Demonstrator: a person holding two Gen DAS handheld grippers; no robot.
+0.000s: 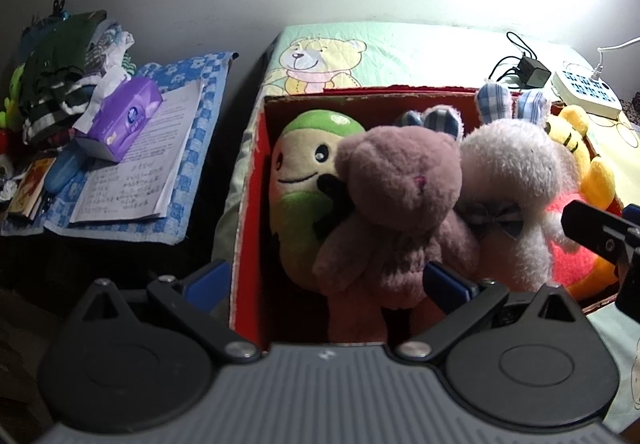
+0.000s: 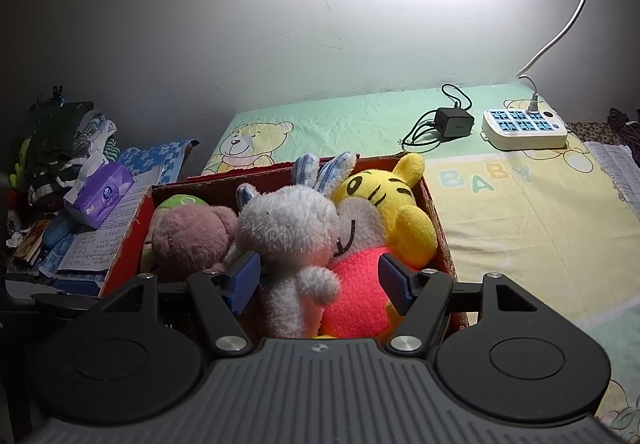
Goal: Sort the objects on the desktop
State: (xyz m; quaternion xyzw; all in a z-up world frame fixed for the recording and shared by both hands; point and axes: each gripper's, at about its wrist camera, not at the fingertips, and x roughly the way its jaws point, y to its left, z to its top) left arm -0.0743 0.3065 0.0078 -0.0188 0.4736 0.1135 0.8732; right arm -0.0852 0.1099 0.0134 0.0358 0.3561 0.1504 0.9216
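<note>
Both jaws open: left gripper straddles pink bear, right gripper straddles white bunny, probably just released into red box.

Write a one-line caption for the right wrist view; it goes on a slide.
Open right hand-held gripper straddles a white bunny in a red box of plush toys.
</note>
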